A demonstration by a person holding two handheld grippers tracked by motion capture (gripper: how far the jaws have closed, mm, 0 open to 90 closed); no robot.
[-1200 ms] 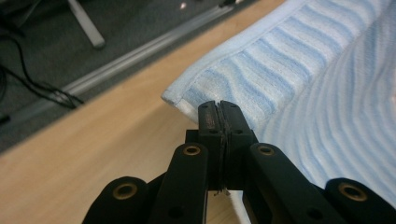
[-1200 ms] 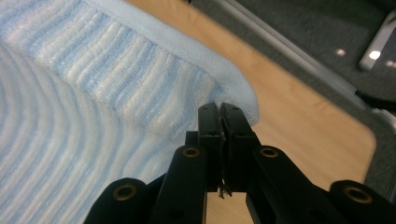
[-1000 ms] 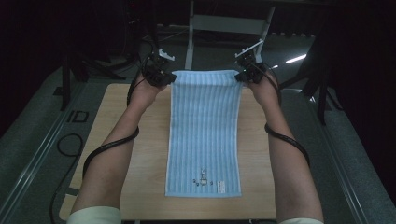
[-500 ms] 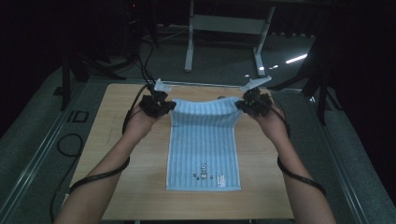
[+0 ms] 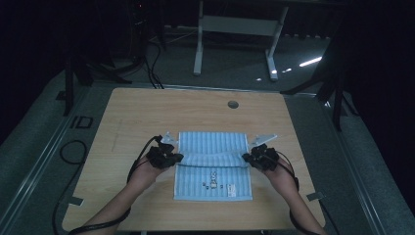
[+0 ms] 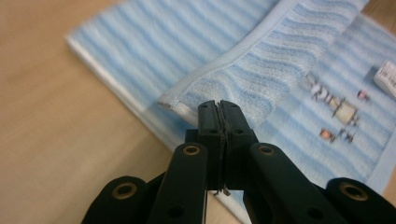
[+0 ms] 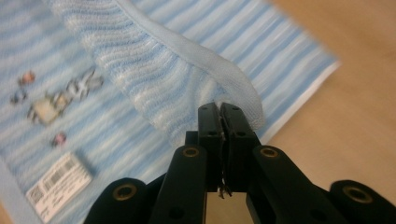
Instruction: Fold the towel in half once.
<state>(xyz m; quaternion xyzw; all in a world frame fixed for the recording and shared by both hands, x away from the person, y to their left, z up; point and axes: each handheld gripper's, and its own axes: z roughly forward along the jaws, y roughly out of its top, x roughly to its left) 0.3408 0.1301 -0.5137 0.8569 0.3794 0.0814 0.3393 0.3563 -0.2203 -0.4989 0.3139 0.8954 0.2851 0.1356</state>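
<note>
Both tongs, left tongs and right tongs, are pinching the towel's far corners closed, folding it halfway; laying down and releasing is remaining.

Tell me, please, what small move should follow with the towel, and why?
Probably carry the pinched edge a little farther toward the near hem, then release. The left gripper and right gripper each hold a corner of the striped towel, and the folded flap stops short of that hem.

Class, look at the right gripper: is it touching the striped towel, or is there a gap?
Touching. In the right gripper view, the right gripper has its fingers shut on the folded-over hem of the towel.
</note>
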